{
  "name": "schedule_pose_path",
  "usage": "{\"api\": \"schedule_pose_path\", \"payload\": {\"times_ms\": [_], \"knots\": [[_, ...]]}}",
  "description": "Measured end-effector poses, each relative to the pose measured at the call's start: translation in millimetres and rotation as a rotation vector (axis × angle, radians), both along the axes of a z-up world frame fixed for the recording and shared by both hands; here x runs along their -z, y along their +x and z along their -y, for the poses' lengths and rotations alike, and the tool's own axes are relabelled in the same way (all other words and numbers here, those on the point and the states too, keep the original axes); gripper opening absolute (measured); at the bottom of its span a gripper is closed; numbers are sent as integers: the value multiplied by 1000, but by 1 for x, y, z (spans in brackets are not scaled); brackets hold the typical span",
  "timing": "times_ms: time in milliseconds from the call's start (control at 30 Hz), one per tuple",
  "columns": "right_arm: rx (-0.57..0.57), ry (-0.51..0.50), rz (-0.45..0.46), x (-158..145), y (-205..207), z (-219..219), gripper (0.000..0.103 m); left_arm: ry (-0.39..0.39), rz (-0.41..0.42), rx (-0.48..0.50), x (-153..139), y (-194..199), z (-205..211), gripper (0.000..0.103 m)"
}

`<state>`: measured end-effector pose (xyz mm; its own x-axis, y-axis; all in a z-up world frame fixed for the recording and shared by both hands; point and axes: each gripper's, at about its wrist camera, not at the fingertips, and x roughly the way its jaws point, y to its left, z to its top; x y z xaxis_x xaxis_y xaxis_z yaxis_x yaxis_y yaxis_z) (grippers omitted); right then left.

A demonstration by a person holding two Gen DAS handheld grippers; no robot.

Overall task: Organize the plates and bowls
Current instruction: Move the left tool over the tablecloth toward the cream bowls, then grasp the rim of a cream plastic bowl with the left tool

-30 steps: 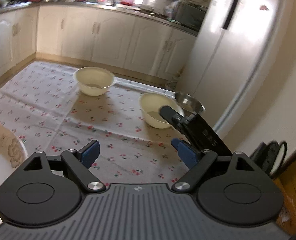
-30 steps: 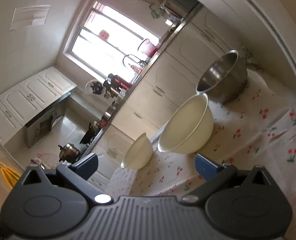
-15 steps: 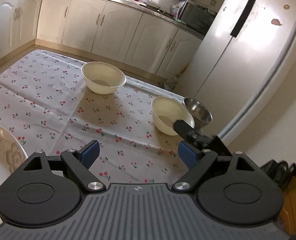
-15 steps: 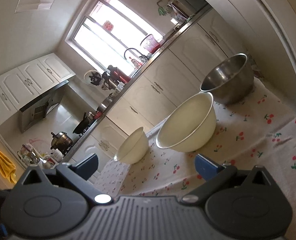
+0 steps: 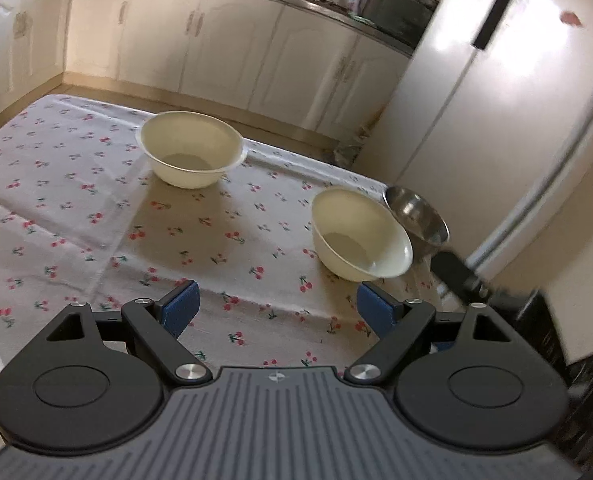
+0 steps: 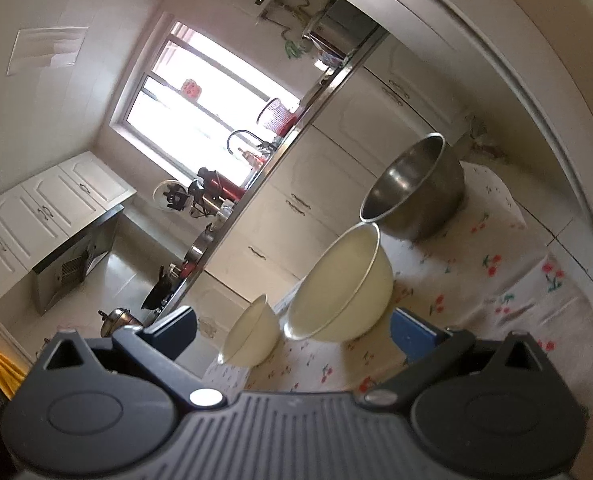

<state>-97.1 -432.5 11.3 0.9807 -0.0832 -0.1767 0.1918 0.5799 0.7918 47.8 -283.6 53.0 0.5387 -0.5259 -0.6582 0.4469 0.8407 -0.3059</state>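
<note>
- Since a second ago the left tongs [image 5: 276, 304] have swung right; the plate's rim has nearly left view at 8 o'clock.
- Worktop [image 5: 56, 208]: open middle, edge close behind the steel bowl [image 6: 416, 188].
- Cream bowls [image 5: 360, 232] look light, rigid, slick; grip the rim.
- Both tongs gape wide, empty; right tongs [image 6: 292, 332] sit near the bowl at 12 o'clock.

- A cloth with little red cherries [image 5: 96, 216] covers the surface.
- A tall white fridge [image 5: 496, 100] stands at the far right end.
- Cream cupboard doors [image 5: 216, 40] run along the wall.
- A bright window [image 6: 200, 112] shines above the counter.
- A red basket [image 6: 276, 116] sits by the window.
- A curved tap [image 6: 242, 138] is near the basket.
</note>
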Motion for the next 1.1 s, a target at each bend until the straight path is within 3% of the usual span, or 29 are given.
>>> {"api": "schedule_pose_path", "payload": {"times_ms": [200,567,900,1100], "knots": [[7,95,22,11,-2,14,102,13,-67,4,26,-15,-3,103],[13,69,27,7,-4,14,102,85,-26,54,28,-41,-20,103],[19,26,-29,7,2,13,102,30,-88,122,31,-13,-4,103],[16,54,-9,8,1,16,102,3,-129,171,29,-4,21,103]]}}
